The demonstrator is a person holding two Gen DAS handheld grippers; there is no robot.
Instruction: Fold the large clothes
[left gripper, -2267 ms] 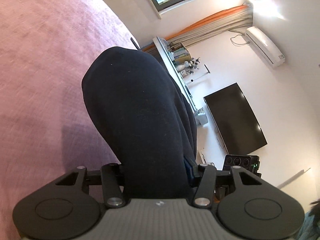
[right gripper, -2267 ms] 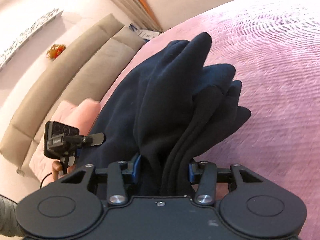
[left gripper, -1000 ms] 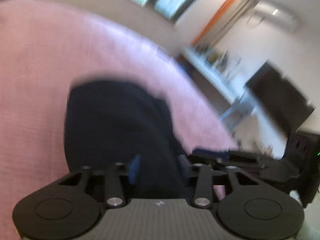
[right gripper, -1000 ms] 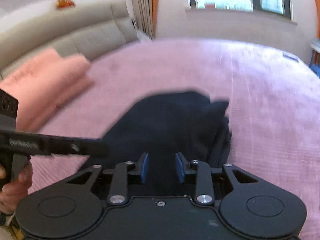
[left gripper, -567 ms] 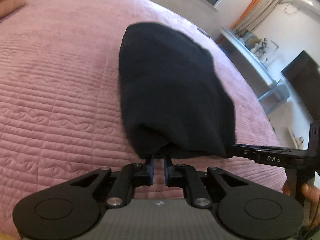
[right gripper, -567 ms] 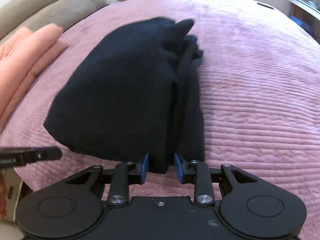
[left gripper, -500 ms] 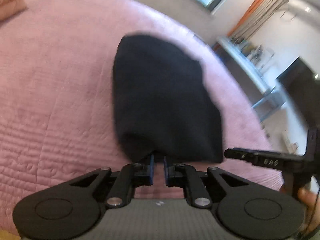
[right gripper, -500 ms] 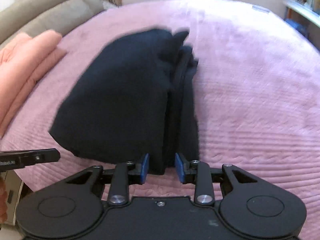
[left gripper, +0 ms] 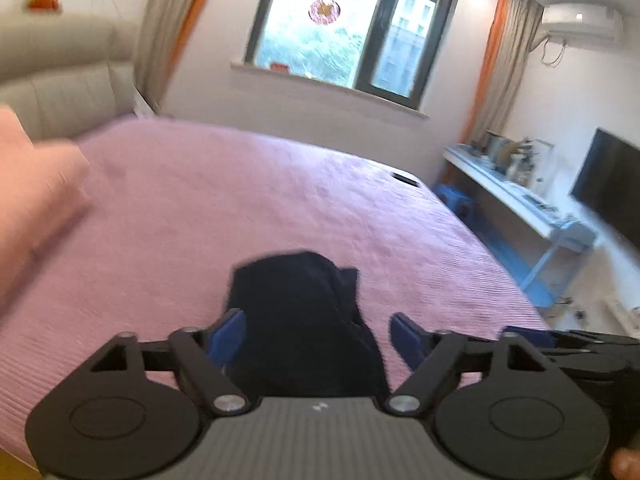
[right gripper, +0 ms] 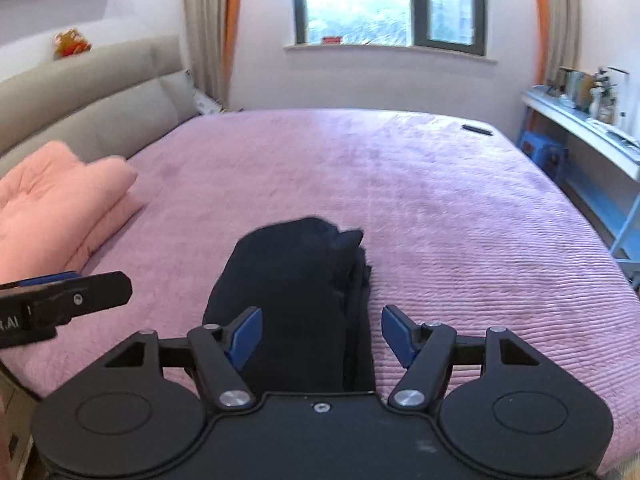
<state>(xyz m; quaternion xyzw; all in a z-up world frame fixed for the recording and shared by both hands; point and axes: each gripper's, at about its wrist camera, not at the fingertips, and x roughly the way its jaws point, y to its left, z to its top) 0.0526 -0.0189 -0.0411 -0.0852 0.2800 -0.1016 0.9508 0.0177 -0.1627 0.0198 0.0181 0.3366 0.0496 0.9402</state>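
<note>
A dark navy garment [right gripper: 296,296] lies folded into a narrow bundle on the pink bedspread [right gripper: 420,184], near its front edge. It also shows low in the left wrist view as the same dark garment [left gripper: 300,320]. My left gripper [left gripper: 318,334] hangs above it with its jaws opening wide, and the blue pads [left gripper: 228,334] press on nothing. My right gripper [right gripper: 322,334] is likewise above the bundle, jaws opening, no cloth between its blue pads [right gripper: 246,334]. The left gripper's finger [right gripper: 76,300] juts in at the left of the right wrist view.
A folded salmon-pink blanket [right gripper: 52,208] lies at the left of the bed by the beige headboard [right gripper: 88,92]. A small dark remote-like item [right gripper: 476,129] rests at the far right corner. A white shelf-desk [right gripper: 580,128] with a blue stool [right gripper: 540,148] lines the right wall.
Both grippers let go of the dark garment, opened wide and rose away from it. The views tilted up from the bed to the window wall. The bundle now lies free on the bedspread.
</note>
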